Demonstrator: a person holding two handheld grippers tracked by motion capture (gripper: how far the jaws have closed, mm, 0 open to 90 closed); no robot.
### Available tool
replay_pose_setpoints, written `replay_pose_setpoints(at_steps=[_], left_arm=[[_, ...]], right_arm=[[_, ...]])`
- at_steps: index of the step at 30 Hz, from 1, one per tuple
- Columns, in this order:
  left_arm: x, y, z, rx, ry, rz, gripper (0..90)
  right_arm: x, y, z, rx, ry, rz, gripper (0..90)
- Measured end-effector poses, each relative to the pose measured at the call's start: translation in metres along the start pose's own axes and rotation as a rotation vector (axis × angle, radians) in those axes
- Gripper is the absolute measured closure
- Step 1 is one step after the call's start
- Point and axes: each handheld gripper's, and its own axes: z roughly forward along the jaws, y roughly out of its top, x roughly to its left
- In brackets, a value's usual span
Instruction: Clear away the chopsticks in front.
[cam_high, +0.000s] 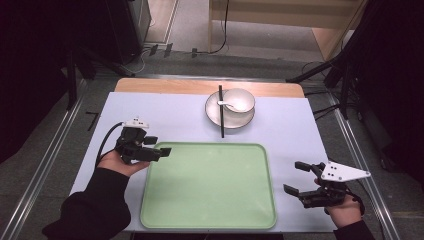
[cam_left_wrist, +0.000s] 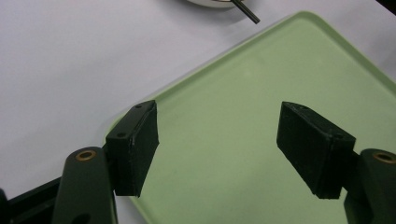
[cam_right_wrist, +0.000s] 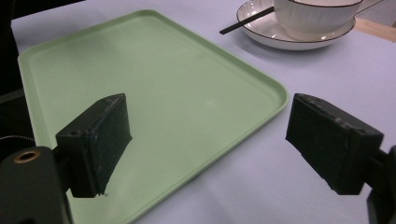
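Left tongs (cam_high: 161, 146) are hovering, gaping, over the tray (cam_high: 210, 220) corner; right tongs (cam_high: 297, 177) are waiting apart too (bowl (cam_right_wrist: 317, 16) looming ahead).

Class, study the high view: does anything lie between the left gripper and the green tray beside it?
Nothing visible does. The left gripper hangs open at the near-left corner of the green tray, jaws over its rim. The plate, bowl and chopsticks sit beyond the tray's far edge.

Black sleeves, black grippers with blocky fingers (cam_right_wrist: 95, 142), brass-ringed screws.
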Motion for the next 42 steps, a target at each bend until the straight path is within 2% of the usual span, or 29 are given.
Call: replay_pose_setpoints(at_steps=[6, 14, 21, 24, 28, 32, 37, 42], left_arm=[[0.001, 0.011, 0.011, -0.007, -0.010, -0.007, 30.6], [-0.005, 0.026, 0.028, 0.015, -0.013, 0.010, 31.6], [-0.008, 0.042, 0.037, 0.029, -0.018, 0.002, 32.1], [-0.010, 0.054, 0.044, 0.034, -0.006, 0.014, 32.1], [-0.011, 0.066, 0.053, 0.029, -0.002, 0.004, 32.3], [-0.013, 0.074, 0.065, 0.027, 0.028, 0.019, 35.4], [-0.014, 0.082, 0.077, 0.036, 0.030, 0.004, 35.8], [-0.015, 0.098, 0.092, 0.046, 0.041, -0.020, 36.0]], right_arm=[[0.001, 0.001, 0.000, -0.003, 0.004, -0.009, 14.2], [0.001, 0.001, -0.001, -0.003, 0.008, -0.012, 14.2], [0.002, 0.002, -0.001, -0.002, 0.009, -0.019, 14.2], [0.001, 0.002, -0.001, -0.001, 0.007, -0.018, 14.2], [0.001, 0.001, 0.000, 0.011, 0.007, -0.012, 14.2], [0.001, 0.000, -0.001, 0.016, 0.007, -0.017, 14.2], [0.001, 0.000, -0.001, 0.015, 0.007, -0.016, 14.2], [0.001, 0.000, -0.002, 0.007, 0.005, -0.018, 14.2]])
